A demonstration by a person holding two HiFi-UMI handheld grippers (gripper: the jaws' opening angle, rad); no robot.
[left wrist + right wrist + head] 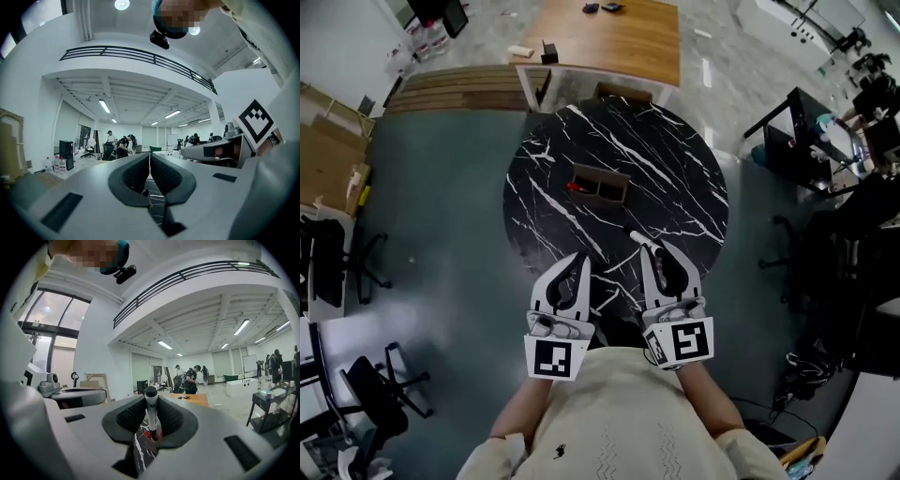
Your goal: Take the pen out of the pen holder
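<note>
The pen (151,409) is held tight in the right gripper (656,255), well apart from the pen holder (600,185) on the surface (684,178); it is likely light, stiff and smooth, so the middle is best gripped; the left gripper (150,161) is closed on nothing.

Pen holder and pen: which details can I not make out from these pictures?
- Pen holder: in the head view it is too small to tell what is inside, apart from something red.
- Pen: in the right gripper view its lower part is hidden between the pads of the right gripper, which is shut on it; any print is too small.
- Table: in the left gripper view the shut jaws of the left gripper leave only a slit.
</note>
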